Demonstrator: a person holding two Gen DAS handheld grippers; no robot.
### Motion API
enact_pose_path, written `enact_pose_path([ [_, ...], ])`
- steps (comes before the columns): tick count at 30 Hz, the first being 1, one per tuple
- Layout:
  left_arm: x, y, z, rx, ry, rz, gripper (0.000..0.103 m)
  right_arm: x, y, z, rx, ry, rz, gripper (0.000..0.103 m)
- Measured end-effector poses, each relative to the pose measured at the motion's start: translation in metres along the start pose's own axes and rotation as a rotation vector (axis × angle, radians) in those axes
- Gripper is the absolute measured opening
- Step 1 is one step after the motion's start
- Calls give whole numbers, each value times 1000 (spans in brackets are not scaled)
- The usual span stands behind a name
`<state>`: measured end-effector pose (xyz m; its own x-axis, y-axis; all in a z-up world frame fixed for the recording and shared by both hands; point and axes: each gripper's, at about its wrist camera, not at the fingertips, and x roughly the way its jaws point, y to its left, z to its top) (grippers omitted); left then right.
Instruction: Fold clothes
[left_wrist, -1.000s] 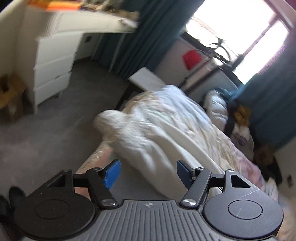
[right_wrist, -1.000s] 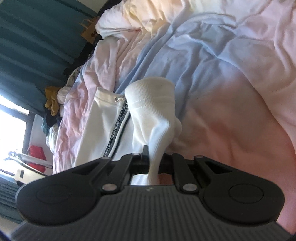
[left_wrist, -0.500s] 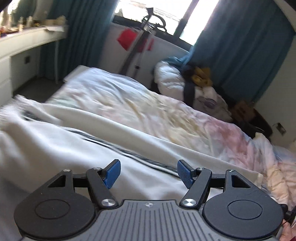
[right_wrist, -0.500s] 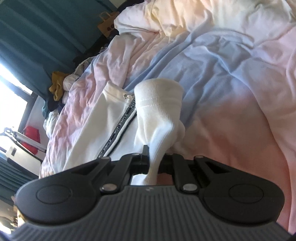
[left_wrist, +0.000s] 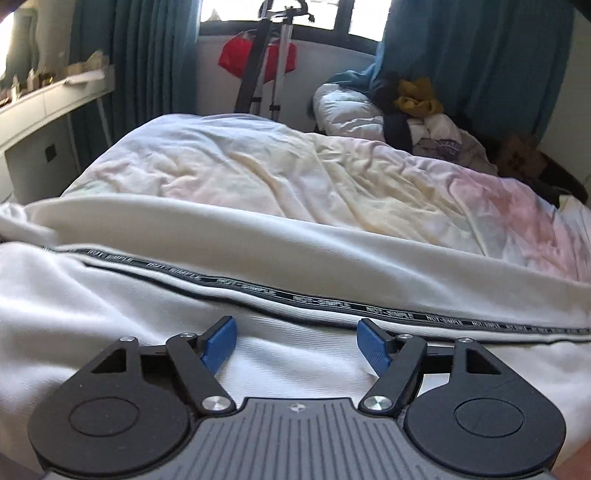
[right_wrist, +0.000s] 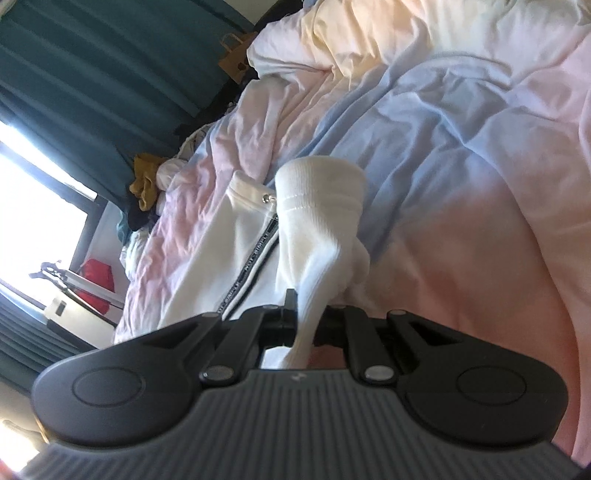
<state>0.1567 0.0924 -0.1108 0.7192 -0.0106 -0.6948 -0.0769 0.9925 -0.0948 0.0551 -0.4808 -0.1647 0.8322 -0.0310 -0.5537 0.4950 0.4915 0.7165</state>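
While my right gripper (right_wrist: 308, 319) pinches the white jacket's sleeve (right_wrist: 317, 236), my left gripper (left_wrist: 296, 345) is opening empty; tugging could bunch the zipper tape (left_wrist: 332, 301).

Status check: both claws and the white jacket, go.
Left claw jaws opening, nothing between them, low over the white jacket. Right claw shut on the jacket's ribbed cuff. Jacket spread on the bed. Nothing in the way.

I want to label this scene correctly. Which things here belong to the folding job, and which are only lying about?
In the job: white zip jacket; its sleeve, pinched by the right gripper; left gripper, jaws opening over it.

Lying about: bed cover; clothes pile; red bag; curtains.
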Motion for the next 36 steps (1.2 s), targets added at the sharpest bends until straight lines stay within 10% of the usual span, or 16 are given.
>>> enact_pose_path([
  [20, -5, -14, -1, 86, 24, 10, 75, -13, 28, 0, -116, -84, 2, 9],
  [25, -14, -8, 4, 45, 0, -36, 75, -36, 88, -1, -292, -188, 19, 9],
  [29, -30, 17, 15, -131, -61, -249, 75, -60, 169, -21, -555, -262, 97, 9],
  [36, -69, 53, 29, -267, -236, -402, 76, -91, 298, -123, -979, -314, 270, 9],
])
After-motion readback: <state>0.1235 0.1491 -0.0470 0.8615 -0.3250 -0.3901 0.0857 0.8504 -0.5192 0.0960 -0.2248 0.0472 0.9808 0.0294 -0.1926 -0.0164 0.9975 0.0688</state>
